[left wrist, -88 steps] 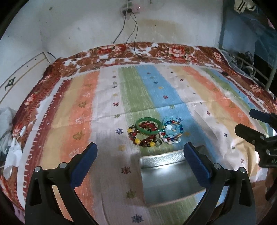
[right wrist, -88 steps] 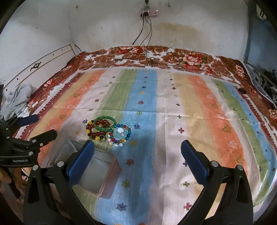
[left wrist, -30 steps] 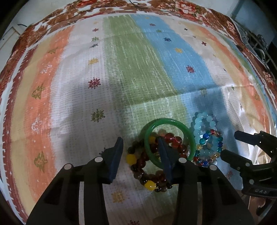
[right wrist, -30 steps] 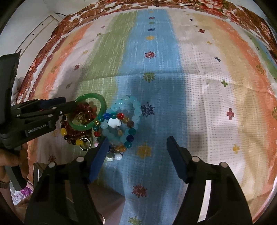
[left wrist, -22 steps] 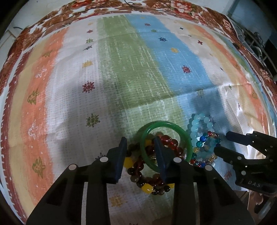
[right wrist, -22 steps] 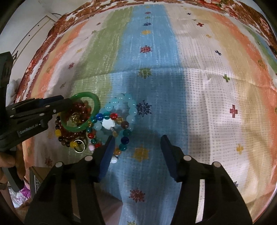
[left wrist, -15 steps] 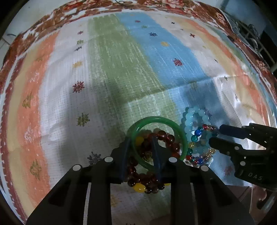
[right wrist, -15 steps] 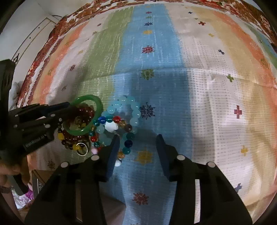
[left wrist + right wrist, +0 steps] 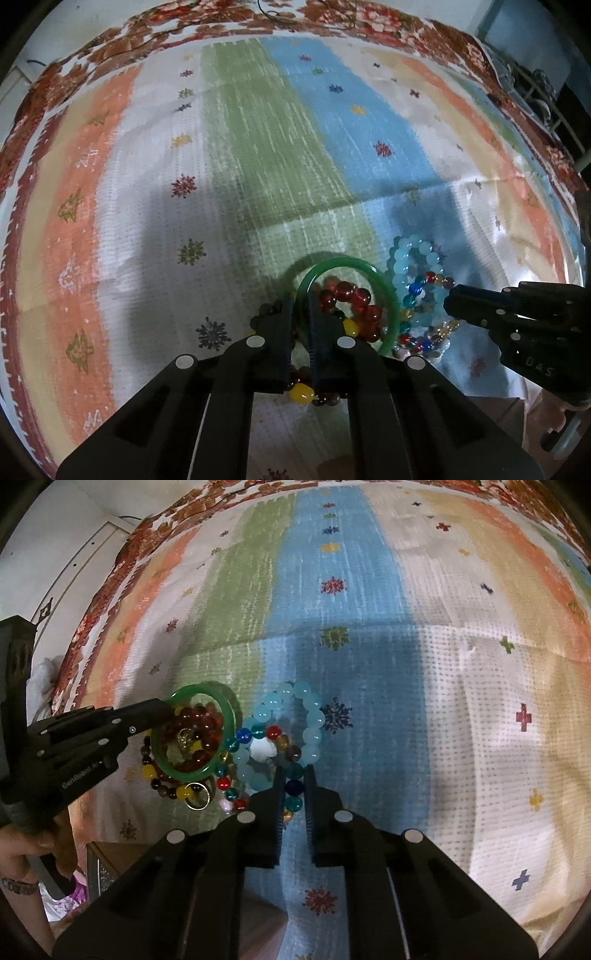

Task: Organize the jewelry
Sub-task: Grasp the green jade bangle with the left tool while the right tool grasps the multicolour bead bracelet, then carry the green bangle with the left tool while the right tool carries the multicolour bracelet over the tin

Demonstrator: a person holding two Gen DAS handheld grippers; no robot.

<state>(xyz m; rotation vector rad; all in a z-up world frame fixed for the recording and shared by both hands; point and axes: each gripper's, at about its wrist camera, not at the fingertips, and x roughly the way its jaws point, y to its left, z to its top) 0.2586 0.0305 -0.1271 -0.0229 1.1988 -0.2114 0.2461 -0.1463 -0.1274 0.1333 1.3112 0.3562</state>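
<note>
While our left gripper (image 9: pixel 300 314) has just been closing its fingers on the green bangle (image 9: pixel 391 306), our right gripper (image 9: pixel 294 786) has pinched the multicoloured bead bracelet (image 9: pixel 295 771) beside that bangle; we should lift both slowly, lest tangled strands on the bed (image 9: pixel 461 701) follow.

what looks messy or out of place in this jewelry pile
The pieces lie heaped and overlapping: the green bangle rests on the dark red bead bracelet, tilted, and the pale blue bead bracelet overlaps the multicolour bead bracelet. Nothing looks broken.
</note>
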